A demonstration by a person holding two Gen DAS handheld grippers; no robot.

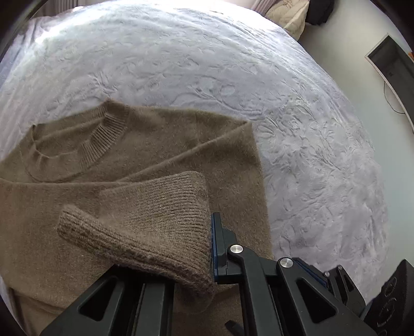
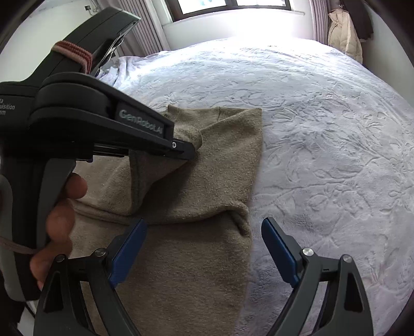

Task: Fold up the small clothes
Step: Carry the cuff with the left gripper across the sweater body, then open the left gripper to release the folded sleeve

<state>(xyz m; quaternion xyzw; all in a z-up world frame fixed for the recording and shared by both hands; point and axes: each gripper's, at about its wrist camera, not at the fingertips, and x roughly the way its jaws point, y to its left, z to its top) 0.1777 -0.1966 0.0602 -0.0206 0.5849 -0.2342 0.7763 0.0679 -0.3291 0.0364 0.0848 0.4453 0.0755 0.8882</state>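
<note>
Left hand-held gripper pinches the fuzzy brown sweater's ribbed cuff; right hand-held gripper gapes.

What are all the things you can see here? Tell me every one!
sweater: 1, brown, lying on the bed, partly folded
sleeve cuff: 1, brown ribbed, lifted over the sweater body
bedspread: 1, white with a leafy pattern, covering the bed
window: 1, bright, on the far wall behind the bed
coat: 1, cream, hanging at the far right corner
curtains: pale, beside the window
left tongs: 1, black, shut on the sleeve cuff
right tongs: 1, black with blue pads, open above the sweater's near edge
hand: 1, gripping the left tongs' handle
</note>
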